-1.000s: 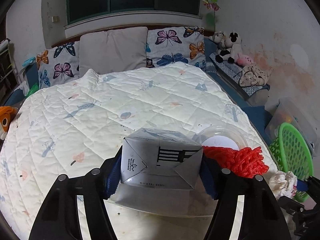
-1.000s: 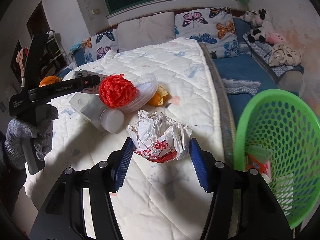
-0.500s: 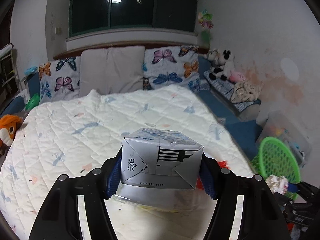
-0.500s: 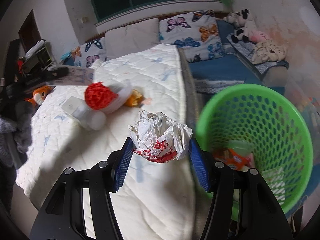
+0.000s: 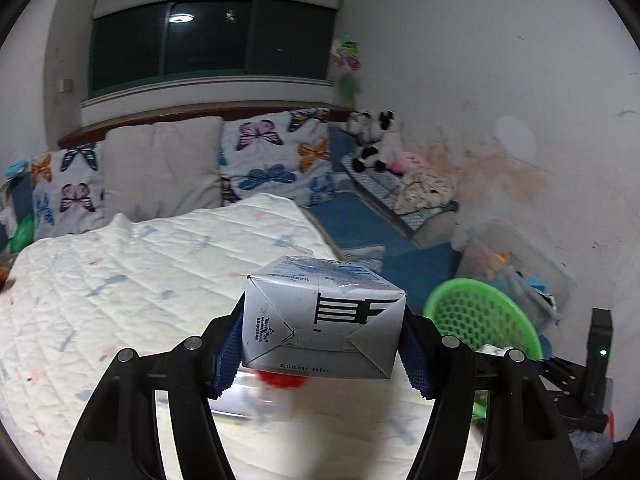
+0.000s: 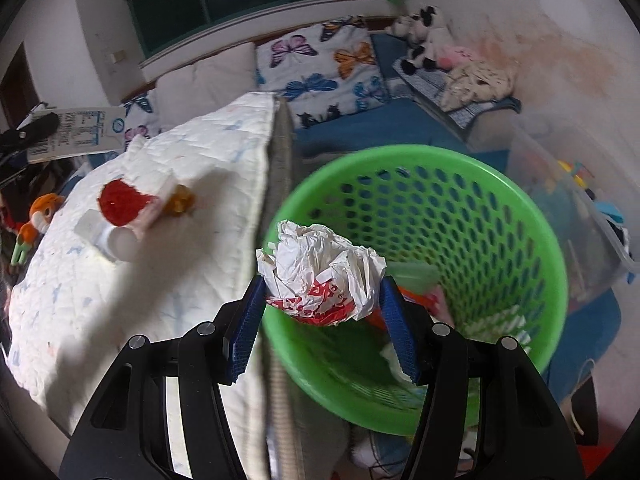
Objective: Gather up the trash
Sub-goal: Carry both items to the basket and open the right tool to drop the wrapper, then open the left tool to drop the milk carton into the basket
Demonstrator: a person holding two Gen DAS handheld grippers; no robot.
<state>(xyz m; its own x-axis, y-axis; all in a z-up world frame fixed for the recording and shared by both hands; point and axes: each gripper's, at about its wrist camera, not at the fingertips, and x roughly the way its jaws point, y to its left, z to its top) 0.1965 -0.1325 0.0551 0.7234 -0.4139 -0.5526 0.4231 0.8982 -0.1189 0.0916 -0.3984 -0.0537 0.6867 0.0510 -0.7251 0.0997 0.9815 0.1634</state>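
My left gripper (image 5: 322,344) is shut on a grey milk carton (image 5: 320,316) and holds it above the bed; the carton also shows in the right wrist view (image 6: 76,130). My right gripper (image 6: 320,316) is shut on a crumpled white-and-red paper wrapper (image 6: 320,276) and holds it over the near rim of the green trash basket (image 6: 500,216), which has some trash inside. The basket also shows in the left wrist view (image 5: 480,312), right of the bed.
On the white quilted bed (image 6: 168,280) lie a red mesh ball (image 6: 118,202), a clear plastic lid, a white bottle (image 6: 116,240) and an orange peel (image 6: 180,200). A clear storage box (image 5: 516,268) stands behind the basket. Pillows and plush toys (image 5: 372,140) sit at the head.
My right gripper has carried the wrapper from above the bed rightwards to over the basket. My left gripper has lifted the carton and turned right, bringing the basket into view.
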